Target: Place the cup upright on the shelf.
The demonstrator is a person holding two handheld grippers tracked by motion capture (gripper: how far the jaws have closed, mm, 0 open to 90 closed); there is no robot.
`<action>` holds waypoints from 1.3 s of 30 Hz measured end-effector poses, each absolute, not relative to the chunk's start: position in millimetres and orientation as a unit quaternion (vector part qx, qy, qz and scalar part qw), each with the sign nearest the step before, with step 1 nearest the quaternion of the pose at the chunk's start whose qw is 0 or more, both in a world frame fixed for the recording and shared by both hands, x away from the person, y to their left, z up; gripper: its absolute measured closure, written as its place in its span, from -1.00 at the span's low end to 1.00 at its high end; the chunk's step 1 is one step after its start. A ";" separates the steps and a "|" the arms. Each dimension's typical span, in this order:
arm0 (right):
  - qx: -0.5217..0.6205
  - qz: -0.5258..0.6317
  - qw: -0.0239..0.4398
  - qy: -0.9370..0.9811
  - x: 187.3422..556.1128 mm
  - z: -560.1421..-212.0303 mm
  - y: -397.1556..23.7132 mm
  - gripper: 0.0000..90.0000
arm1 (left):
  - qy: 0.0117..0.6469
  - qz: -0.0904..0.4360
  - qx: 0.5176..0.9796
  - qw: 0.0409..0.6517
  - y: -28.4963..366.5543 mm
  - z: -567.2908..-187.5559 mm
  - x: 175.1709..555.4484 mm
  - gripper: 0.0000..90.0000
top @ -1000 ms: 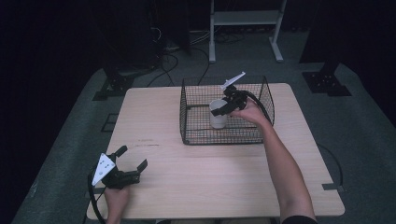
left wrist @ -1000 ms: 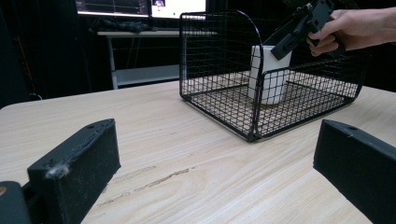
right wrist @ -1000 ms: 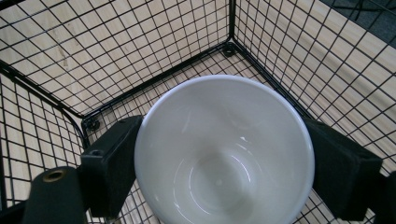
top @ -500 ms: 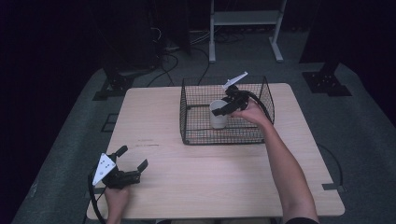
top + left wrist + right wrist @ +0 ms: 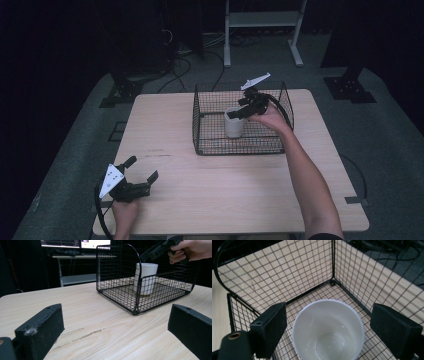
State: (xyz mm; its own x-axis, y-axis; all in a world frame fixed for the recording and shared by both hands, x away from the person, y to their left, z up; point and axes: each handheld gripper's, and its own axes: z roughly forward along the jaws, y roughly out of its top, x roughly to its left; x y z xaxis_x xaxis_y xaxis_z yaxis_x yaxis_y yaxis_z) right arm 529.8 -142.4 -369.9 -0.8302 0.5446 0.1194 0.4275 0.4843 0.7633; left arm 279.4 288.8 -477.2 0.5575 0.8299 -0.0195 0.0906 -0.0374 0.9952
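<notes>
dim, slightly soft, dark surroundings

Count on the desk (image 5: 220, 180)

One white cup (image 5: 233, 121), one wire basket (image 5: 210, 145), two tongs: left tongs (image 5: 142, 175), right tongs (image 5: 235, 114).

A pale wooden surface (image 5: 235, 185) stands on grey carpet (image 5: 380, 130) in a dark room. Behind it a white metal shelf frame (image 5: 262, 20), black cables (image 5: 187, 50) and black stand feet (image 5: 350, 90).

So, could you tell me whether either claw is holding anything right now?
Nothing is held: the right claw has just opened around the white cup, and the left claw is open.
</notes>
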 end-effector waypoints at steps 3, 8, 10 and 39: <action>0.285 0.433 0.068 0.853 528.8 -365.8 -145.5 -0.71 | 0.355 0.309 0.649 0.598 288.8 -477.4 279.4 -1.00; 0.289 0.439 0.069 0.848 525.9 -361.2 -149.4 -0.71 | 0.353 0.309 0.651 0.597 288.2 -477.6 279.6 -1.00; 0.292 0.442 0.071 0.845 524.0 -359.4 -151.2 -0.71 | 0.355 0.308 0.650 0.597 288.8 -477.8 280.3 -1.00; 0.282 0.472 0.056 0.833 487.2 -343.9 -173.8 -0.71 | 0.352 0.309 0.651 0.598 288.3 -478.1 280.0 -1.00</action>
